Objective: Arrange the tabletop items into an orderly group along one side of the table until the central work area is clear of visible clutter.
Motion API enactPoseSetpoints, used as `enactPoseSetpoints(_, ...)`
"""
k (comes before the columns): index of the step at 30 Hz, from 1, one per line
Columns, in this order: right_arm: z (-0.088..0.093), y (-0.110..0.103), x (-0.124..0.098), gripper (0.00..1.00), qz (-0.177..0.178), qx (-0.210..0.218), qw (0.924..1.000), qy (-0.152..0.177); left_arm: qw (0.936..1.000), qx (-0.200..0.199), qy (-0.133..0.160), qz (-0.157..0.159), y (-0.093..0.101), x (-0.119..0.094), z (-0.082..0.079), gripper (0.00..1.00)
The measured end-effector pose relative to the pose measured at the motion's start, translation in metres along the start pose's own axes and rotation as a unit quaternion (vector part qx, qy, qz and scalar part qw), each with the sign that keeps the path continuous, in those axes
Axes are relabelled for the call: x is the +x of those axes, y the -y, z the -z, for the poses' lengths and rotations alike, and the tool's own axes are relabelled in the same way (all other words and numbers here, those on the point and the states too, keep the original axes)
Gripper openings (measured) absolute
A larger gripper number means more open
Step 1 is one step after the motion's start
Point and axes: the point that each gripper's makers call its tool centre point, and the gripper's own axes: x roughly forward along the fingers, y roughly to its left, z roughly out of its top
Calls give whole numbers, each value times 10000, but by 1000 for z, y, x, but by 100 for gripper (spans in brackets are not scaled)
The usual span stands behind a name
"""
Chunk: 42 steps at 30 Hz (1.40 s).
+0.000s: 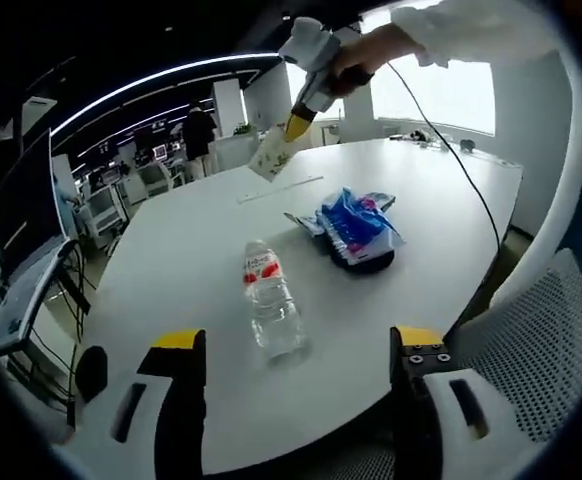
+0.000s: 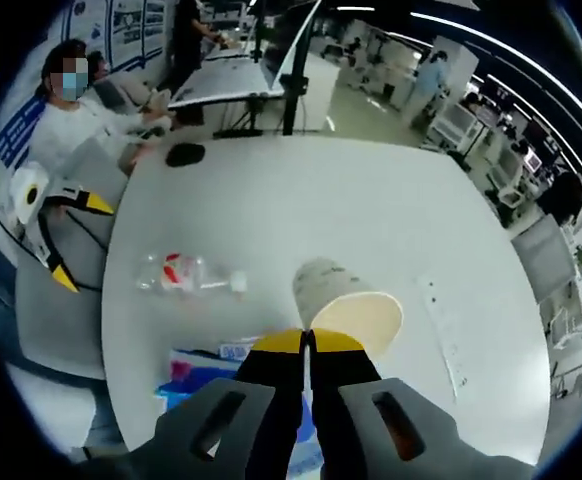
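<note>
Office desks, monitors and ceiling light strips are seen behind a large white rounded table point(image 1: 211, 250), which carries the clutter. Near the table's middle a clear plastic water bottle with a red-and-white label point(image 1: 271, 300) is laid on its side, cap pointing away from the left gripper point(image 1: 296, 400). That gripper's jaws are spread wide apart with nothing between them, and they are held low at the near edge of the table, the bottle lying ahead of them. Just beside the bottle, a blue and white plastic snack bag point(image 1: 356, 225) is rested on a dark flat object. A long thin white strip point(image 1: 281, 190) is laid farther back on the tabletop.

A cream paper cup with a pale leaf pattern point(image 1: 276, 155) is held above the far part of the table by the right gripper point(image 1: 299, 125), gripped in a person's hand point(image 1: 356, 60) with a white sleeve. In the right gripper view the yellow-tipped jaws of that gripper point(image 2: 308, 342) are pressed together on the cup's rim point(image 2: 346, 305), the cup tilted with its open mouth turned toward the camera. Below it the bottle point(image 2: 186, 275) and the bag point(image 2: 206, 370) are seen on the table point(image 2: 371, 200), with a black computer mouse point(image 2: 185, 154) near the far edge.
</note>
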Motion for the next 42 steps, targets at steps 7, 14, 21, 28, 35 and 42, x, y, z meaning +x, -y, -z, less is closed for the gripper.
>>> enactPoseSetpoints(7,9,2,12,0,-181,-197,9993,-258,9988,-430,228,72,-3,0,-8,82)
enactPoseSetpoints(14,20,5,19,0,-299,-600,9954,-678,9998,-159,61,109,4,3,-2,81)
enactPoseSetpoints(21,23,22,26,0,-241,-655,9942,-814,9999,-107,116,53,1,2,-5,81)
enactPoseSetpoints(28,31,29,35,0,-276,-759,9902,-1142,10000,-38,73,33,1,1,-4,80)
enactPoseSetpoints(35,33,34,40,0,-231,-1015,9850,-1377,10000,-49,62,-28,-1,0,-3,79)
enactPoseSetpoints(42,34,37,50,0,-265,-1197,9808,-1515,10000,-27,-14,-75,-3,0,0,79)
